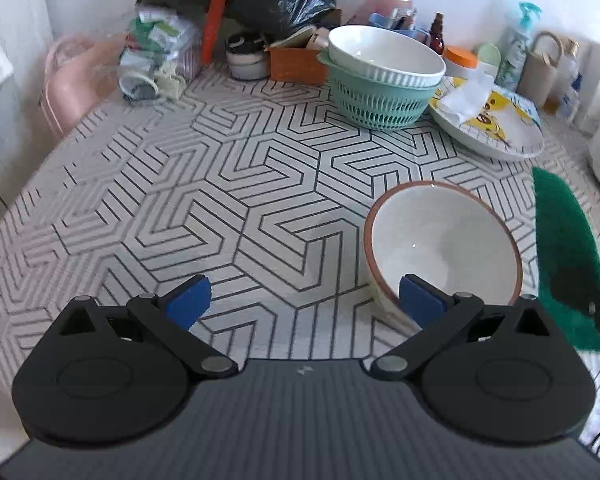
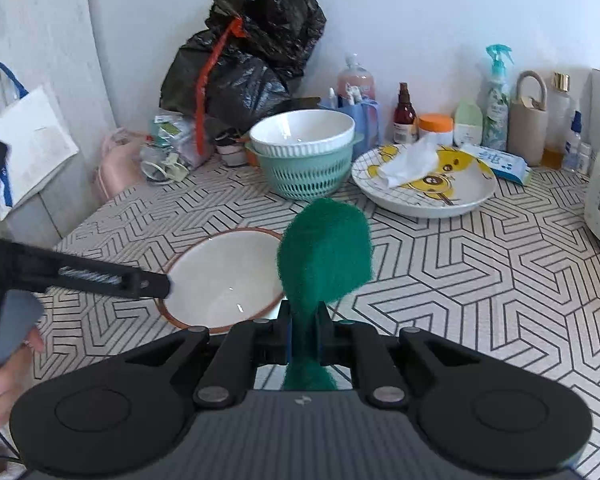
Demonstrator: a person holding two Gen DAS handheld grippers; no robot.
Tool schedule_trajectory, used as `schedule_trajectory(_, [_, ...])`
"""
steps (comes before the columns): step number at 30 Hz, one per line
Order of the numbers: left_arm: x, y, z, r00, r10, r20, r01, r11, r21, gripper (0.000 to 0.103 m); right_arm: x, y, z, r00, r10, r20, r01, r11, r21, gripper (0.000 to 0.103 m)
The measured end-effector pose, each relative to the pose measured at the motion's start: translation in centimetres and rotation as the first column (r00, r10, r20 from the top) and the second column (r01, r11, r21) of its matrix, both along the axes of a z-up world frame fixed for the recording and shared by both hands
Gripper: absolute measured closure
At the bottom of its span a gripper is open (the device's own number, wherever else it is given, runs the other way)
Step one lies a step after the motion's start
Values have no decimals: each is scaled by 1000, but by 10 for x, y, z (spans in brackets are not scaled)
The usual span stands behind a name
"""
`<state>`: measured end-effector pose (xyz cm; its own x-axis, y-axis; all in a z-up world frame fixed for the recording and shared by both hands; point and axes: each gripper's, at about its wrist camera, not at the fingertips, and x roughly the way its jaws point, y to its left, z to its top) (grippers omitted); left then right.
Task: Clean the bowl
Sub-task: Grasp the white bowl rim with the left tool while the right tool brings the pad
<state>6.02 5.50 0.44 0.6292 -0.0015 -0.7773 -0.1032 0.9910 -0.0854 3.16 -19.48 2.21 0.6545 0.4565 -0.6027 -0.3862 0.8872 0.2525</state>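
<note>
Left hand-held gripper point(image 1: 305, 302): your blue pads are spread wide apart, with nothing between them; the right-side pad point(image 1: 419, 300) overlaps the near rim of the bowl in the left wrist view, though you cannot tell whether it touches.
Right hand-held gripper point(image 2: 304, 332): your fingers are pressed together on the lower end of the green scouring pad point(image 2: 324, 254), which stands upright out of them.
Bowl point(image 1: 444, 244): white inside with a brown rim, it sits on the table at about 4 o'clock in the left wrist view, tipped so its opening faces your left camera; from the right wrist it lies at 9 o'clock of the scouring pad.
Scouring pad position: beside the bowl's right edge, its top overlapping the rim in the right wrist view; contact cannot be told.
Table point(image 1: 228, 200): covered in a black-and-white geometric pattern.
Back of table: at 12 o'clock a white ribbed bowl point(image 2: 304, 132) is nested in a teal colander point(image 2: 306, 174); at 1 o'clock of that a cartoon-print plate point(image 2: 424, 190) holds a crumpled tissue point(image 2: 410, 164).
Far wall: a black rubbish bag point(image 2: 248, 52) at 11 o'clock, bottles point(image 2: 496, 100) lined up at 2 o'clock.
Your hand point(image 2: 4, 376): it grips the left tool at the right wrist view's 8 o'clock edge.
</note>
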Motion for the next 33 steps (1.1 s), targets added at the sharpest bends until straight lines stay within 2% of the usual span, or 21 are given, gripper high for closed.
schedule_trajectory(3, [9,-2,-9,1000,-1,-17,0,1000,-18,15,1,1,1,1000,14,-14,-14,1000,22,93])
schedule_trajectory(5, [14,-3,-16,1000,-13,-29,11,999,-46,29,2,2,1,999,26,-22,-25,999,33,93])
schedule_trajectory(6, [17,-3,-21,999,-18,-37,15,996,-86,32,2,2,1,999,32,-26,-31,999,38,92])
schedule_trajectory(8, [18,-4,-24,999,-26,-39,22,993,-115,49,4,4,1,999,36,-29,-35,999,39,92])
schedule_trajectory(9, [18,-9,-25,999,-43,-28,39,993,-114,53,3,7,2,999,41,-31,-40,998,38,92])
schedule_trajectory(11, [17,-17,-24,998,-62,-9,61,994,-94,71,0,11,2,998,56,-34,-54,998,37,92])
schedule_trajectory(13, [13,-26,-21,996,-87,16,88,994,-71,85,1,14,3,997,65,-34,-63,997,38,92])
schedule_trajectory(14, [12,-31,-20,995,-101,29,102,993,-57,86,1,15,3,997,65,-32,-63,997,34,92])
schedule_trajectory(16, [5,-44,-21,991,-111,69,109,993,34,85,2,17,4,998,64,-29,-64,998,27,92])
schedule_trajectory(17, [4,-46,-21,991,-112,77,109,993,48,85,3,18,4,998,64,-27,-64,998,24,92])
schedule_trajectory(23, [-6,-39,-23,981,-120,150,120,993,9,85,10,14,3,995,83,-58,-78,993,86,92])
schedule_trajectory(26, [-9,-36,-24,978,-124,169,126,992,2,85,13,20,0,993,97,-69,-91,992,86,91])
schedule_trajectory(33, [-6,-48,-23,979,-148,141,136,987,90,84,13,25,-8,987,123,-101,-112,988,103,90])
